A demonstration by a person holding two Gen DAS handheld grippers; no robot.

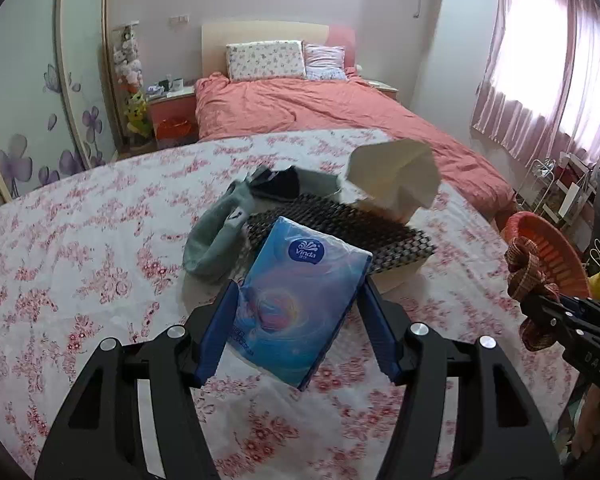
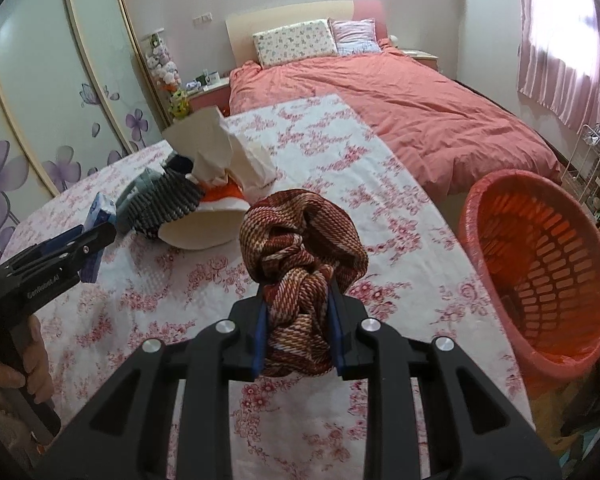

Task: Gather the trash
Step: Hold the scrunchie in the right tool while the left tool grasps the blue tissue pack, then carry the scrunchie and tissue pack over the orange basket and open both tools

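My left gripper holds a blue Vinda tissue pack between its blue pads, over the floral tablecloth. My right gripper is shut on a bunched red-brown woven cloth, which also shows in the left wrist view. It is held above the table, left of an orange-red trash basket standing off the table's right edge. The tissue pack shows partly in the right wrist view.
On the table lie a tipped woven tissue box with crumpled paper sticking out, grey socks and a dark sock. Behind the table is a bed with a pink duvet. A wardrobe stands at left.
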